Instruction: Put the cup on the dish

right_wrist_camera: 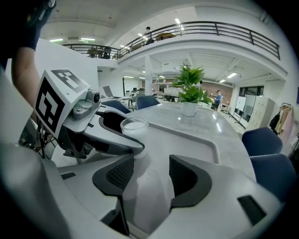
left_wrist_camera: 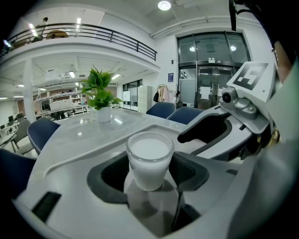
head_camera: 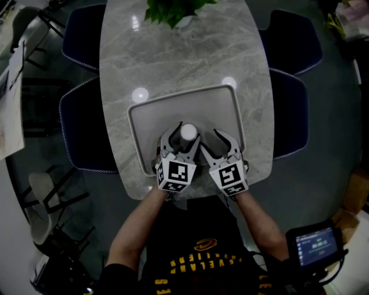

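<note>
Reaching in from 6 o'clock, the person's two bare forearms converge over the near edge of the marble worktop (head_camera: 184, 63), each hand holding its tool level with the marker cube facing up and the tips pointing roughly toward 12 o'clock. The left tongs (head_camera: 184, 137) are closed on the cup (left_wrist_camera: 149, 161), a small clear glass filled with something white: the dark ribbed pads (left_wrist_camera: 110, 172) press against its sides, and its rim stands clear above them. The cup sits over the grey rectangular dish (head_camera: 150, 115), close to that dish's 6 o'clock rim and a little toward its middle. Whether the cup's base rests on the dish or hangs just above it cannot be told. The right tongs (right_wrist_camera: 152, 173) lie just beside the left ones, at the cup's 3 o'clock, with their jaws standing apart and only the bare dish surface showing between them. Seen from the right gripper view, the cup shows partly behind the left tool's outer jaw. A potted green plant (head_camera: 173, 11) stands at the worktop's 12 o'clock end, well apart from the dish. Dark blue chairs (head_camera: 83, 34) are drawn up at 9 and 3 o'clock.
</note>
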Available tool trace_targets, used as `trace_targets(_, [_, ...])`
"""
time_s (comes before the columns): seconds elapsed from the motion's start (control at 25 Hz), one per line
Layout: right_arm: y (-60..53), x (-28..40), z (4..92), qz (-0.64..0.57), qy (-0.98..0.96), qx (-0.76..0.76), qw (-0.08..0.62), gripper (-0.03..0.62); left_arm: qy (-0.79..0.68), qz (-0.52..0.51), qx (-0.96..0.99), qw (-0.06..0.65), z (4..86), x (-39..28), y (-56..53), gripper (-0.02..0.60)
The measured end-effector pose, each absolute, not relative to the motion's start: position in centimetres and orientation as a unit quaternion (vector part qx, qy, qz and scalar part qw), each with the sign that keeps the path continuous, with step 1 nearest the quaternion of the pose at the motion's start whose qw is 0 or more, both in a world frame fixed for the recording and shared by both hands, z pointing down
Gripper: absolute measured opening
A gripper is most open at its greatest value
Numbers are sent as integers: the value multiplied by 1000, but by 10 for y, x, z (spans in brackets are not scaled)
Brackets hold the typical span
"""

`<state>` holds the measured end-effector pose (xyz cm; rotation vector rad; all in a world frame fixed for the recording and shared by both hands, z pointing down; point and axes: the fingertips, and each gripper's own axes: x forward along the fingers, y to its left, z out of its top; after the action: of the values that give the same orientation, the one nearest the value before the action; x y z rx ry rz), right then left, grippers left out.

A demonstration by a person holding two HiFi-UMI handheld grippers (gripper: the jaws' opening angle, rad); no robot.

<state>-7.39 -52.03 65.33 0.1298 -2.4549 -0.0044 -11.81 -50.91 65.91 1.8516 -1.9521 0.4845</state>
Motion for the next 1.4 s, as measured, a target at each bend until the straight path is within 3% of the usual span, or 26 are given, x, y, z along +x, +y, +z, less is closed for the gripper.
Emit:
trace_targets(0.32, [-511, -67, 638, 0, -945, 63, 320, 225, -697, 170, 662, 215, 659, -114, -492, 288])
trace_targets(1.08, [-500, -57, 607, 65, -957, 88, 269, 224, -715, 118, 646, 241, 606, -98, -424, 287])
trace_targets(1.32, [-460, -51, 581, 100, -961, 71, 247, 222, -694, 81, 673, 244, 576, -78, -387, 130])
trace_targets(1.36, [-448, -48, 572, 99, -962, 73, 244, 201, -692, 77, 677, 240, 567, -74, -374, 104])
trace_targets(1.4, [-439, -45, 564, 97, -963, 77, 239, 109, -690, 73, 680, 236, 560, -71, -365, 76])
